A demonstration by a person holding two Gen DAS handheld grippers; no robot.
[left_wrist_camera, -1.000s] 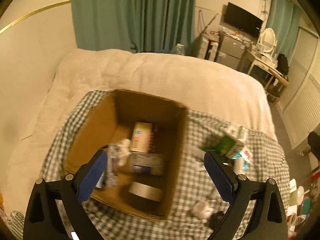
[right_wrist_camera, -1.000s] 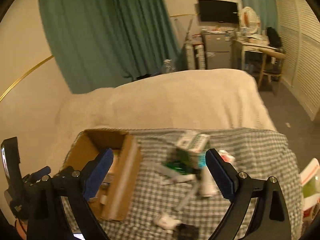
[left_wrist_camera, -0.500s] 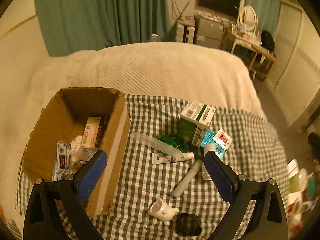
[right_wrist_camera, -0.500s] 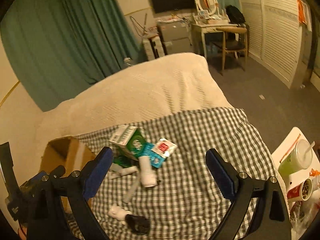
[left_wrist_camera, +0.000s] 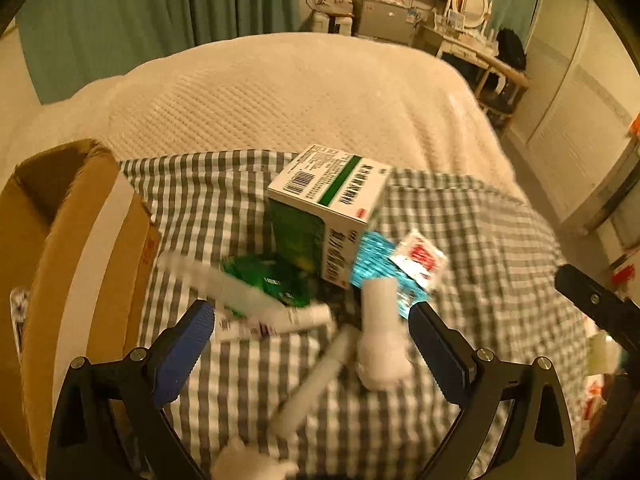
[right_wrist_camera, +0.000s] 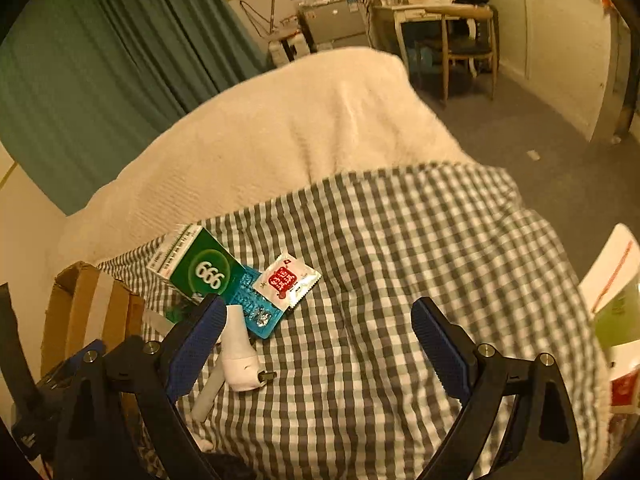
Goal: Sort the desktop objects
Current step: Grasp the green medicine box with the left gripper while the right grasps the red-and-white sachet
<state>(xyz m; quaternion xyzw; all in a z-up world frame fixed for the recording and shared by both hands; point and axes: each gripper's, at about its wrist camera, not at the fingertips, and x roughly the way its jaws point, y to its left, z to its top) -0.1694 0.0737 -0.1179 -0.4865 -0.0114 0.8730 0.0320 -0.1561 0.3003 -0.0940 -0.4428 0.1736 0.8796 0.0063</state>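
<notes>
A pile of small items lies on a grey checked cloth (left_wrist_camera: 460, 216): a green and white medicine box (left_wrist_camera: 328, 200), a blue blister pack (left_wrist_camera: 372, 256), a red and white sachet (left_wrist_camera: 420, 258), a green packet (left_wrist_camera: 272, 276), white tubes (left_wrist_camera: 264, 316) and a white bottle-like object (left_wrist_camera: 380, 344). My left gripper (left_wrist_camera: 310, 340) is open and empty, hovering just above the tubes and the white object. My right gripper (right_wrist_camera: 320, 338) is open and empty over bare cloth, with the box (right_wrist_camera: 200, 270) and sachet (right_wrist_camera: 286, 282) to its left. A cardboard box (left_wrist_camera: 68, 264) stands at the left.
The cloth lies on a cream blanket (left_wrist_camera: 300, 92) on a bed. The right gripper's frame (left_wrist_camera: 596, 304) shows at the right of the left wrist view. A desk and chair (right_wrist_camera: 452, 36) stand beyond the bed. Packaging (right_wrist_camera: 616, 300) sits past the bed's right edge.
My left gripper has swung right from above the cardboard box and come down close over the pile. My right gripper has moved right and lower, over bare cloth. Both stay open.
</notes>
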